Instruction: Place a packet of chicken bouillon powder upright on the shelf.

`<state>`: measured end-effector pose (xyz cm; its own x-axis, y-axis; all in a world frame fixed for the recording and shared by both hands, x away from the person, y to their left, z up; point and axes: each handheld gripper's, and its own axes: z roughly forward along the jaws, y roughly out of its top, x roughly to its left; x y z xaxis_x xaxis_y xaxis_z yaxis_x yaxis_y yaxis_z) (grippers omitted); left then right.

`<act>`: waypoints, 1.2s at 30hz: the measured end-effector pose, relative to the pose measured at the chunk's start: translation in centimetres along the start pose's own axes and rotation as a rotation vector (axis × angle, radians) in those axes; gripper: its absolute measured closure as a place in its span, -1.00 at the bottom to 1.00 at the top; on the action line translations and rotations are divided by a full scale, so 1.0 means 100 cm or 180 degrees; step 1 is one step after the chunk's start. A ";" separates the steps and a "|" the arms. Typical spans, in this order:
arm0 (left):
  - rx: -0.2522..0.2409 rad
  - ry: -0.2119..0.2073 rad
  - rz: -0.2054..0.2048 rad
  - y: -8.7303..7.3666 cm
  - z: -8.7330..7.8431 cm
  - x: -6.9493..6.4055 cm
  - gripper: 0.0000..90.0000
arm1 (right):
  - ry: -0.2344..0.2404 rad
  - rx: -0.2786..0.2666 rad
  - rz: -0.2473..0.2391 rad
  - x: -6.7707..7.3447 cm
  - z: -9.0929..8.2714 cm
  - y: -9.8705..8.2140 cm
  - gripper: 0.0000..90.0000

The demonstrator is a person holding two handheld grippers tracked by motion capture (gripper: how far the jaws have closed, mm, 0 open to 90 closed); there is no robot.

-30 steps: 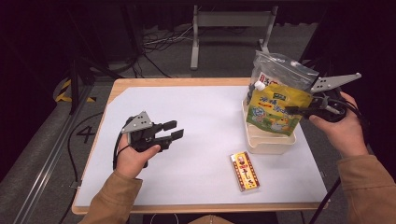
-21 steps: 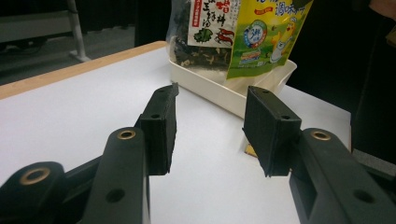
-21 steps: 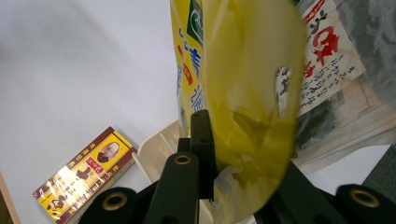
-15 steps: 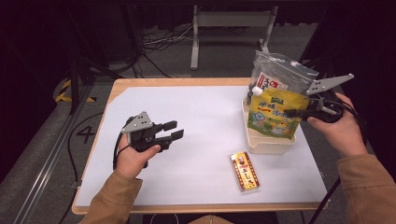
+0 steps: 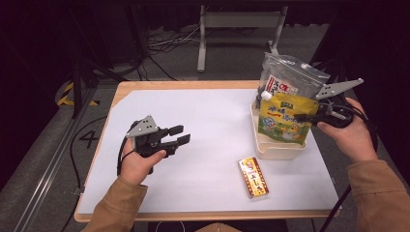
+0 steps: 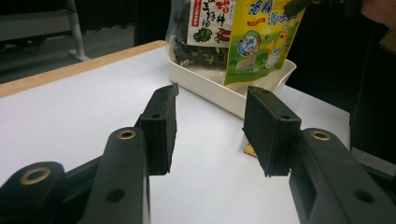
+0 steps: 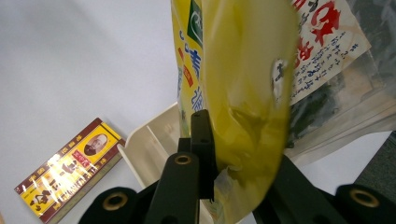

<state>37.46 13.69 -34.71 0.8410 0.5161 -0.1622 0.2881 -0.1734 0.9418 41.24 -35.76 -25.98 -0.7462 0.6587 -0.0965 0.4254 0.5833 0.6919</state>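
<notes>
Holding a gripper in each hand, I've got my forearms coming in at the near edge of the table. Nearest me on the white top lies a flat box, red/yellow w/ a small portrait on it, lying alone toward the right side; in the right gripper view it sits at lower left, just beside the tray's corner but not touching.

My left gripper hovers over the table's left half, jaws spread wide, nothing btwn them. Left gripper view shows both black pads apart w/ bare white table in the gap, pointing toward the tray. My left hand wraps the body from below, cable trailing off behind.

Farther out on the right is the tray, cream plastic, shallow. Two pouches stand upright in it. Front one is the yellow pouch w/ a white cap at its upper left corner. My right gripper is pinching that pouch at its right edge, jaws pressed onto the foil; right gripper view shows the yellow foil creased where it's clamped. My right hand holds the gripper off the table's right edge.

Behind the yellow one is a clear pouch w/ a red/white label & dark contents, leaning against it, top above the yellow one. Beyond the table: dark floor, cables, a grey stand.
</notes>
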 end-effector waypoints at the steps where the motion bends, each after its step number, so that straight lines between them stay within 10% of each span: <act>1: -0.0004 -0.0003 0.0000 0.000 0.000 0.000 0.22 | -0.0007 -0.0011 -0.0002 0.000 0.000 0.000 0.87; 36: 0.0031 -0.0020 0.0000 -0.001 0.003 -0.001 0.22 | 0.0168 -0.0132 0.0276 -0.008 0.028 -0.034 0.87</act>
<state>37.49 13.41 -34.89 0.8439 0.5108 -0.1640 0.2924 -0.1816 0.9389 41.77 -36.97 -30.26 -0.7339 0.6793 0.0022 0.4690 0.5043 0.7251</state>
